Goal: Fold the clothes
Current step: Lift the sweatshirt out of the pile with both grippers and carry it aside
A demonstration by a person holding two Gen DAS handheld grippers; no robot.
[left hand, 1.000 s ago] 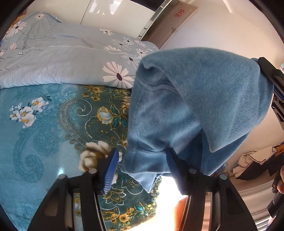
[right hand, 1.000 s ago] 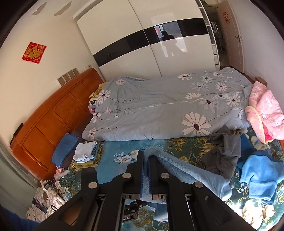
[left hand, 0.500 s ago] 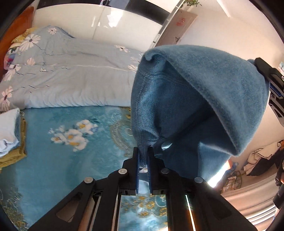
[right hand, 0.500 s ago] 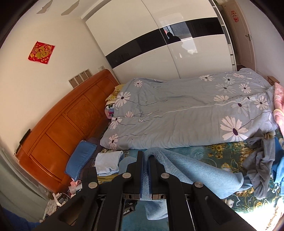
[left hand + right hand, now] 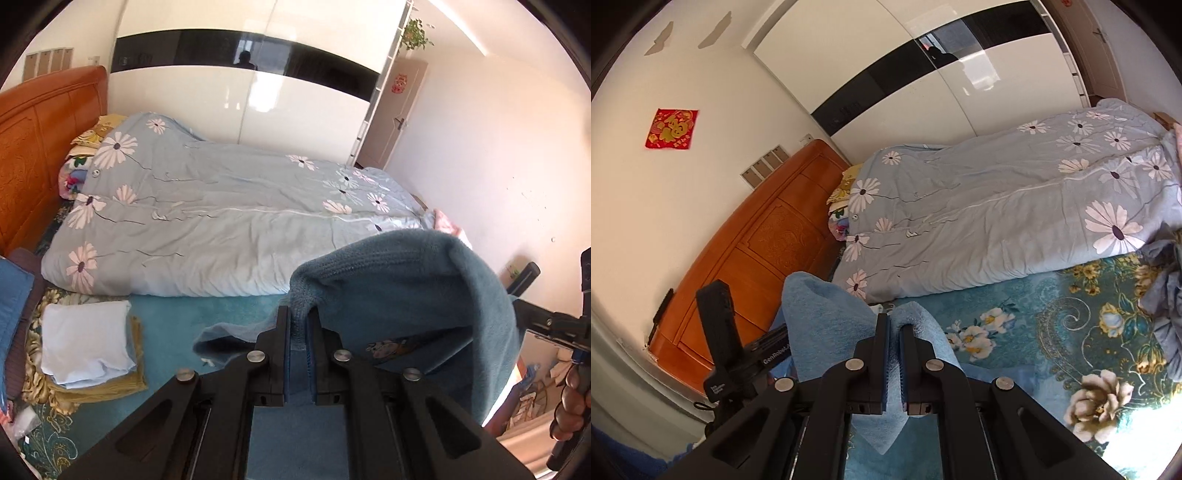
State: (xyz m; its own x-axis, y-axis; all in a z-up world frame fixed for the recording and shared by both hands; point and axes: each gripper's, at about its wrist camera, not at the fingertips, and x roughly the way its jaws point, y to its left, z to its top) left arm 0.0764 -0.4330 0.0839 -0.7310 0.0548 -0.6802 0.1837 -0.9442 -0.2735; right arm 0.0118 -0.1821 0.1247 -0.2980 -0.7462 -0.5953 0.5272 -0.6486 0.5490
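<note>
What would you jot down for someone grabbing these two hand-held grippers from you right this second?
Left gripper: shut on the blue fleece garment, pinching a stitched edge.
Right gripper: shut on the same garment, on another part of it.
The garment hangs between the two grippers above the teal floral bedspread; it is not yet laid flat or folded.
Done: a folded pile sits near the headboard.
Left: fold this garment; more loose clothes lie at the bed's right edge.

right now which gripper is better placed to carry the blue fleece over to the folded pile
Left, probably. The left gripper pinches the blue fleece, with the folded pile close at its left; the right wrist view barely shows it.
</note>
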